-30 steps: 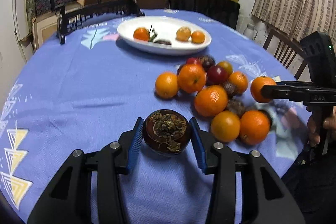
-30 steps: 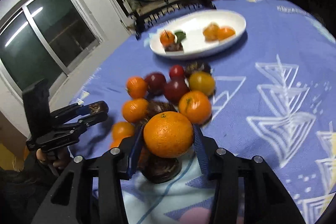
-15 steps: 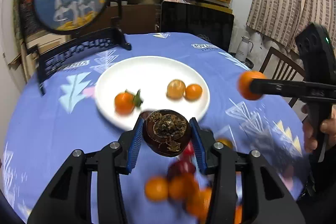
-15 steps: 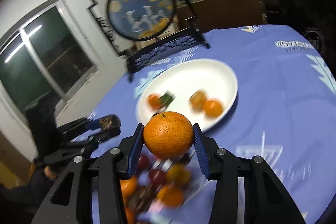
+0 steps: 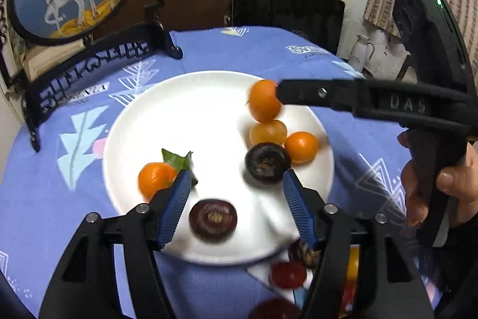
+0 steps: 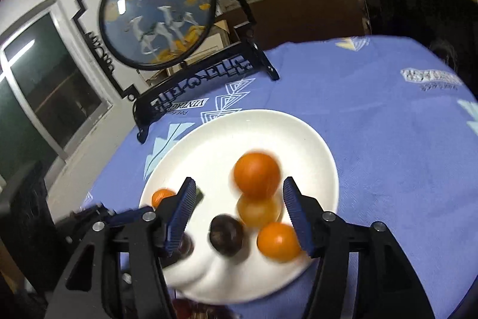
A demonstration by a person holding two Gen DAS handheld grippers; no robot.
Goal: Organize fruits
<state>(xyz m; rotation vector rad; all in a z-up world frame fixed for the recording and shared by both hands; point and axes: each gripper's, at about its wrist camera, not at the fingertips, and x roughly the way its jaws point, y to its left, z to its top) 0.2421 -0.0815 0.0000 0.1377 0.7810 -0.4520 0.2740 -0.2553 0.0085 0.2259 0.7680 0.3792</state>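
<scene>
Six fruits lie on the white plate [image 5: 140, 121], both grippers' jaws are released, and several fruits [image 5: 288, 274] remain on the desk [image 5: 74, 229].

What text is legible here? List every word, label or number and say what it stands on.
"DAS": raised letters on the side of the right gripper.
Cut-out lettering along the base of the black stand: reversed or upside down in both views, not readable with confidence.
Printed logo on the blue tablecloth: blurred, unreadable.
Label on the white jug: too small to read.
</scene>
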